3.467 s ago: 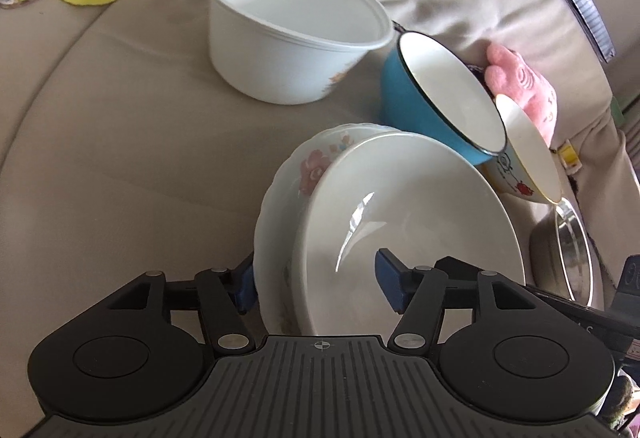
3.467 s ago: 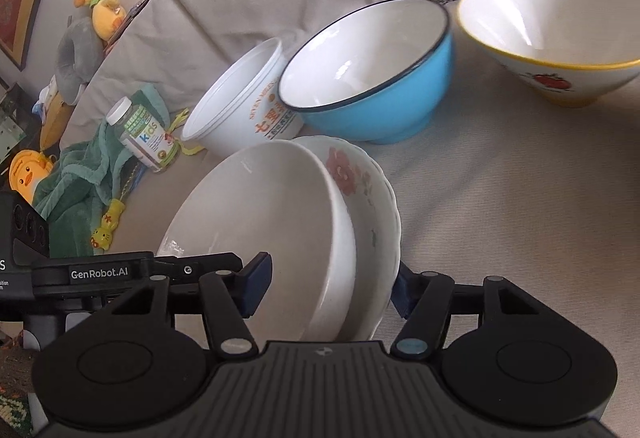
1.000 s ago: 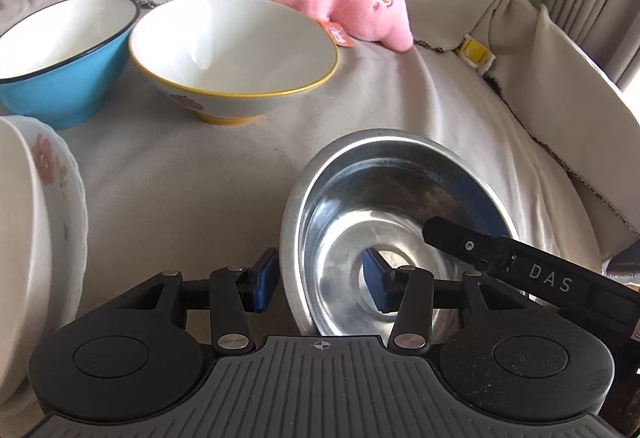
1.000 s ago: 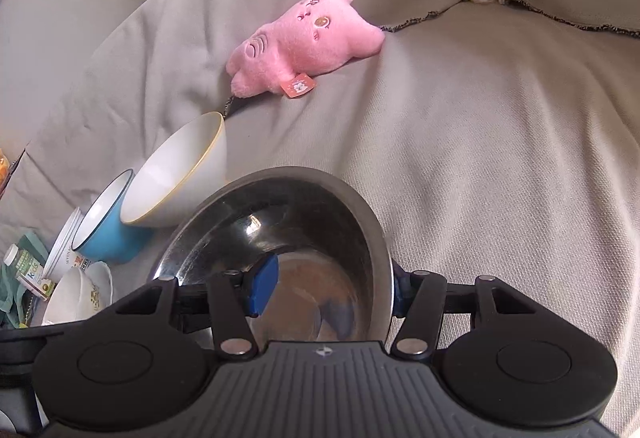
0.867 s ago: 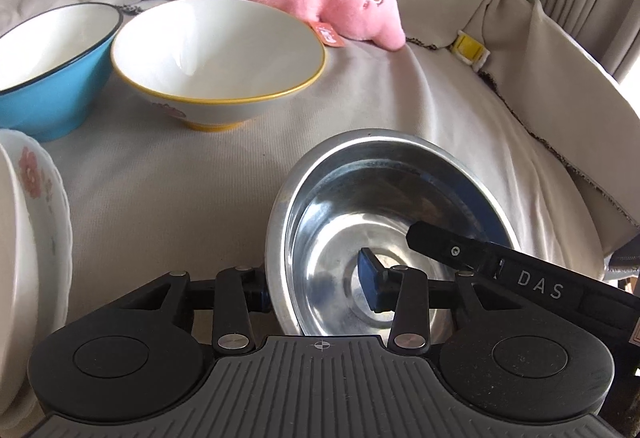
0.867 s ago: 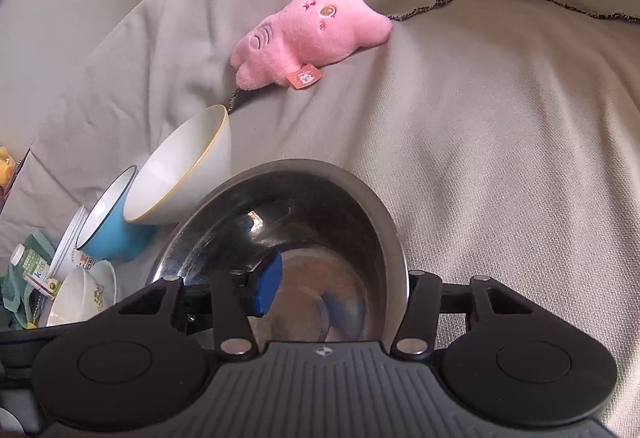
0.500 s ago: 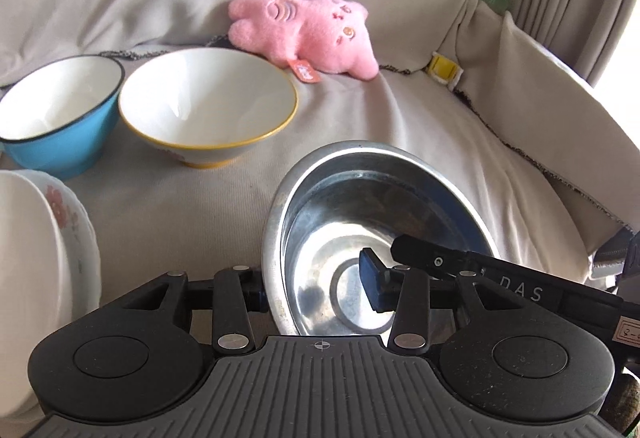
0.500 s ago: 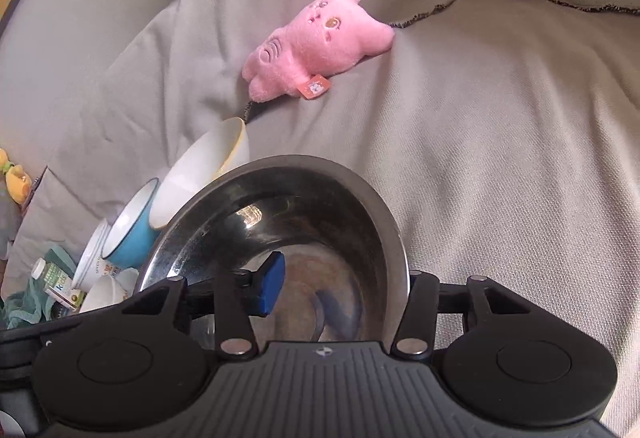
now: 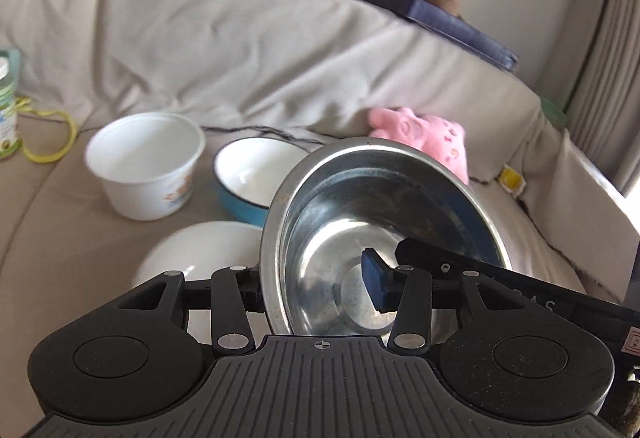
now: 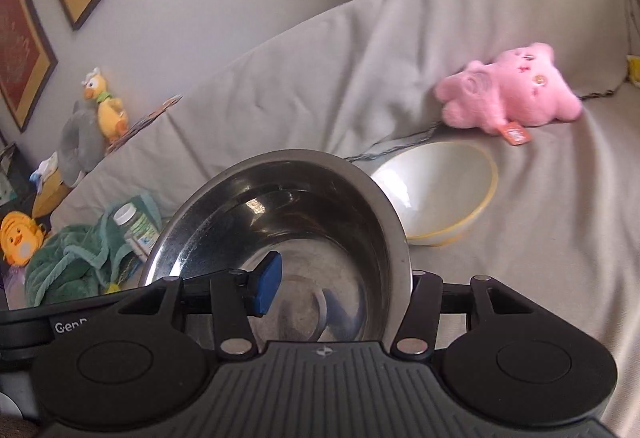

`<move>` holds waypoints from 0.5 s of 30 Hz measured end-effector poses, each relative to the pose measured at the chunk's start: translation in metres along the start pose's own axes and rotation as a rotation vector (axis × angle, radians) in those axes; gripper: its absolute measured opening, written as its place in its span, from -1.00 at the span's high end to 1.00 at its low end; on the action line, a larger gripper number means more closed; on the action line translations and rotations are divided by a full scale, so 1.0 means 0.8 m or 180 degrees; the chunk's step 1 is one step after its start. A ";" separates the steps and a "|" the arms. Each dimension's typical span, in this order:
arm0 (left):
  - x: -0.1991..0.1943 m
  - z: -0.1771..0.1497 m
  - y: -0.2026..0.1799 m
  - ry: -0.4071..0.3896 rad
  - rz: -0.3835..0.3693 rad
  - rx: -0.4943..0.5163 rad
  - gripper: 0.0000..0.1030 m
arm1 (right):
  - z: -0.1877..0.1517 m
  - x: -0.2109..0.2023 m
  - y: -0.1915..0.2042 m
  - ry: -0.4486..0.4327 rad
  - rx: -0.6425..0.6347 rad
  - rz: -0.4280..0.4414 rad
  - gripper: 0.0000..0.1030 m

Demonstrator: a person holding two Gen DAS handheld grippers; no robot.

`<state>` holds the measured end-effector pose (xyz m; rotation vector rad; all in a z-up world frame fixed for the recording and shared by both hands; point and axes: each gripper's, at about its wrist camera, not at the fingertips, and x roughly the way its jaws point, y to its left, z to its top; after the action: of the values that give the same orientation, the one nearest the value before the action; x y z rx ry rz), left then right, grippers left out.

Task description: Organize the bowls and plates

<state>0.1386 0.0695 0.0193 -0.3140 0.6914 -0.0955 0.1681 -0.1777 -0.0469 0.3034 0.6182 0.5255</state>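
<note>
Between both grippers, the steel bowl (image 9: 384,222) is up off the sofa (image 9: 240,50), tilted, mouth facing the cameras. Left gripper (image 9: 316,286) pinches its left rim: one blue pad (image 9: 374,286) inside, the other finger hidden behind the wall. Right gripper (image 10: 340,288) pinches the opposite rim the same way, blue pad (image 10: 266,288) inside, outer finger behind the wall; the right's black body shows low right in the left view. Both sets of jaws have just eased apart slightly with the rim between them; grip holds.

Below the bowl in the left view: white plate (image 9: 200,254). Just behind it, blue bowl (image 9: 256,178), partly covered by the steel rim. White tub (image 9: 146,164) left of that. Yellow-rimmed bowl (image 10: 444,190) sits on the cushion to the right in the right view, pink plush toy (image 10: 512,90) behind it. Green towel (image 10: 68,262) and a bottle (image 10: 136,228) far left. Frames blurred.
</note>
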 end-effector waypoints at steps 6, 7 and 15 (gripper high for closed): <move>0.007 -0.008 0.069 0.0184 0.0225 -0.0351 0.08 | -0.013 0.060 0.051 0.0256 -0.0262 0.0164 0.00; 0.011 -0.013 0.076 0.0228 0.0256 -0.0386 0.08 | -0.017 0.069 0.053 0.0307 -0.0250 0.0171 0.00; 0.039 -0.035 0.104 0.0397 0.0389 -0.0599 0.16 | -0.045 0.098 0.047 0.0483 -0.0332 0.0104 0.00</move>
<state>0.1435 0.1358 -0.0465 -0.4479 0.8439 0.0674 0.1860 -0.0995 -0.0961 0.1761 0.7310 0.6138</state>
